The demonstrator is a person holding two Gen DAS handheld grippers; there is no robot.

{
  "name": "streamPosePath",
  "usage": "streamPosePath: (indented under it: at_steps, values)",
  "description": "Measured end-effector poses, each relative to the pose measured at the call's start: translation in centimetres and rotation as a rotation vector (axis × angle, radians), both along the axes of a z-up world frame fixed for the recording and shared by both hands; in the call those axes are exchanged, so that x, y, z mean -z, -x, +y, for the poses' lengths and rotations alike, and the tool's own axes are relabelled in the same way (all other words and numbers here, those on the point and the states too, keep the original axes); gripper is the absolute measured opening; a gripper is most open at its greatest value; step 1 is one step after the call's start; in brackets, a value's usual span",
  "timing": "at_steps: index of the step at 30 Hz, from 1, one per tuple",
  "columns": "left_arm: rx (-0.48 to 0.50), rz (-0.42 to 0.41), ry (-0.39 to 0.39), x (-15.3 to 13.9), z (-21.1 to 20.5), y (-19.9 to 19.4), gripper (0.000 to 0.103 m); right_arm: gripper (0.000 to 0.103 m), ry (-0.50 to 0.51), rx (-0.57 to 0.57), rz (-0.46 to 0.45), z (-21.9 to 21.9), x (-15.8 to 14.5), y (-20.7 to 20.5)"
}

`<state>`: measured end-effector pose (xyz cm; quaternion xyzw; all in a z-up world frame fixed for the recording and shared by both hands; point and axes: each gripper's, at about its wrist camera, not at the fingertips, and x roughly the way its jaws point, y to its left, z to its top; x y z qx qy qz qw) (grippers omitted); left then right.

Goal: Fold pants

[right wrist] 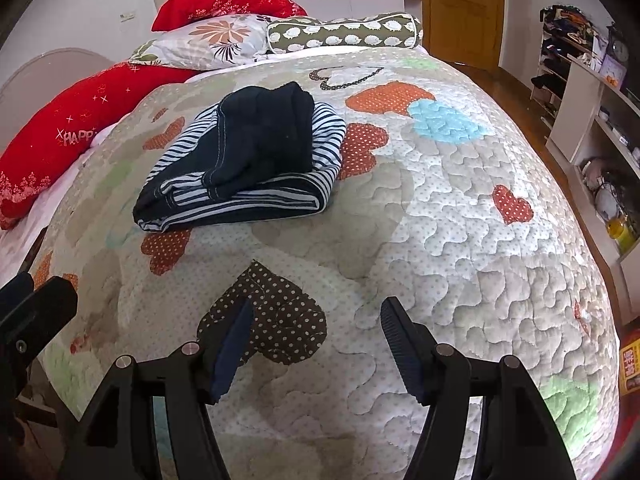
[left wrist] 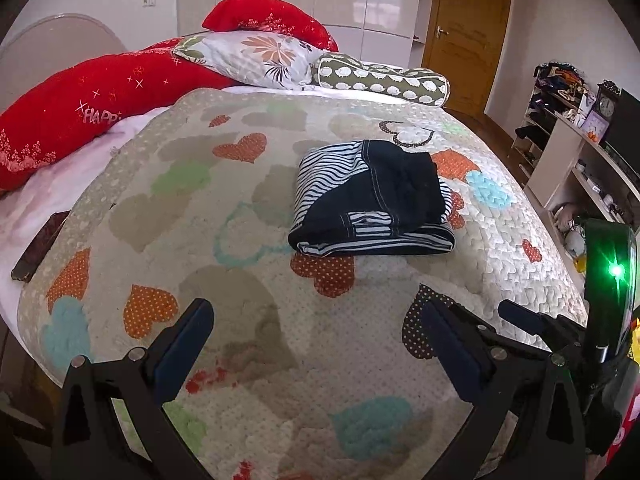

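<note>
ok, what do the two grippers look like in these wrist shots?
Left gripper: black angular finger arms with silver pivot pins, dark blue pads. Right gripper: same black arms and silver pins, dark blue ribbed pads; its housing, seen from the left camera, carries a glowing green light. No cables or sleeves visible.

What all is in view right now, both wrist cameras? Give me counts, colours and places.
pants: one, dark navy with striped lining, folded in a bundle mid-quilt
quilt: one, beige with coloured hearts, covering the bed
red pillows: two, by the headboard, one long at the left
floral pillow: one, white with orange flowers, against the red ones
bolster: one, olive with white print, head of the bed
door: one, wooden, closed, far wall
shelves: white unit with clutter and a clock, right wall
left gripper: black, open, nothing between its fingers, above the near quilt
right gripper: black, open, nothing between its fingers, above the brown heart
</note>
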<state>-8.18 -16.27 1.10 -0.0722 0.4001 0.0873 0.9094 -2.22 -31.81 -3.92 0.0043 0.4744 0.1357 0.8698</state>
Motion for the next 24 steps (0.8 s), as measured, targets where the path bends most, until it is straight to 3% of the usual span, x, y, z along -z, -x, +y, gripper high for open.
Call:
streamPosePath:
  at_steps: [24]
  values:
    - [-0.001, 0.031, 0.033, 1.01, 0.21, -0.14, 0.103, 0.072, 0.016, -0.006, 0.0, 0.5, 0.5, 0.2]
